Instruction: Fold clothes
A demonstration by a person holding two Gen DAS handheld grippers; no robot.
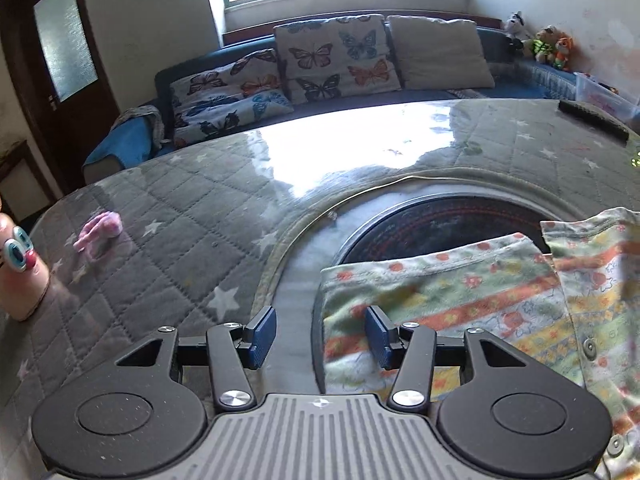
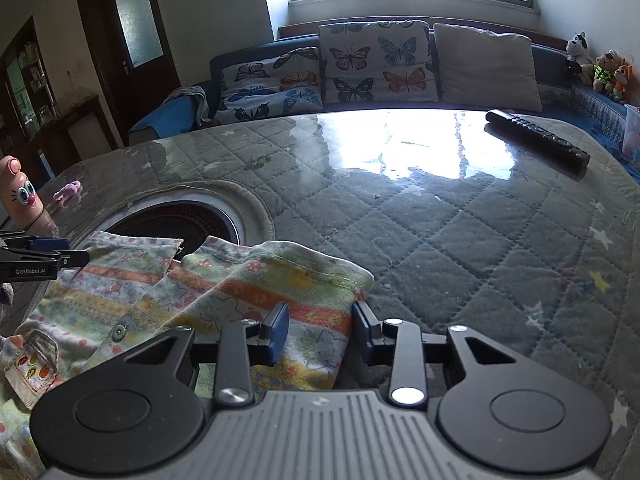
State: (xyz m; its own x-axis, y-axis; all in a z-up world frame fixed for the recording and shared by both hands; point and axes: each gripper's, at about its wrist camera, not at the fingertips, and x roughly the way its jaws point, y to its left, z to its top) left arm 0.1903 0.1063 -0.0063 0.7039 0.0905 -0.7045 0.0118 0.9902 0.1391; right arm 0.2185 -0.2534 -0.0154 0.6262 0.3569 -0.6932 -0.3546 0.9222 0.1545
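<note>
A small child's garment point(image 1: 480, 300) with green, orange and yellow flower stripes lies on the glass-topped table. It also shows in the right wrist view point(image 2: 224, 296), with snap buttons and a small pocket. My left gripper point(image 1: 320, 338) is open; its jaws straddle the garment's left edge just above the table. My right gripper point(image 2: 320, 330) is open; its jaws straddle the garment's right sleeve edge. The left gripper point(image 2: 44, 256) shows at the garment's far left in the right wrist view.
The table point(image 2: 440, 240) has a grey quilted star cloth under glass and a round dark opening point(image 1: 440, 228). A black remote point(image 2: 536, 138) lies at the back right. A finger-shaped toy point(image 2: 20, 196) and a pink toy point(image 1: 100, 228) stand at the left. A sofa with butterfly cushions point(image 2: 376, 60) is behind.
</note>
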